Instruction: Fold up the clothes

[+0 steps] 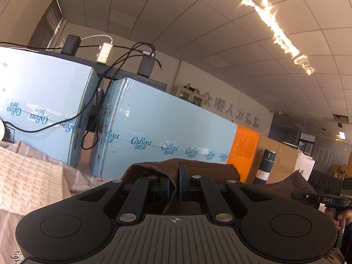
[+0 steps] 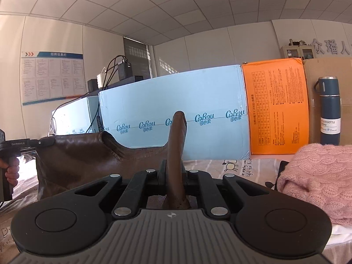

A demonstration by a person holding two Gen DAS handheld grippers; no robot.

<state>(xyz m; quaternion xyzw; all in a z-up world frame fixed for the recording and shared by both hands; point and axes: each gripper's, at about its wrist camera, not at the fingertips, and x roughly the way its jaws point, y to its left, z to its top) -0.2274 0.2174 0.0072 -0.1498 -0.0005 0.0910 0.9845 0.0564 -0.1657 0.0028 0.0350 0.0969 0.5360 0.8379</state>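
A brown garment (image 2: pixel 83 154) hangs stretched between my two grippers above the bed. My left gripper (image 1: pixel 174 182) is shut on one corner of the brown garment (image 1: pixel 211 171). My right gripper (image 2: pixel 175 176) is shut on the other corner, and a strip of the cloth stands up between its fingers. The left gripper also shows at the left edge of the right wrist view (image 2: pixel 33 143), pinching the cloth. The right gripper shows at the right edge of the left wrist view (image 1: pixel 316 197).
A striped bedsheet (image 2: pixel 220 167) covers the bed. A cream knit (image 1: pixel 26 176) lies at the left, a pink knit (image 2: pixel 319 176) at the right. Light blue boxes (image 2: pixel 176 101), an orange box (image 2: pixel 277 107) and a blue vacuum bottle (image 2: pixel 330 110) line the far side.
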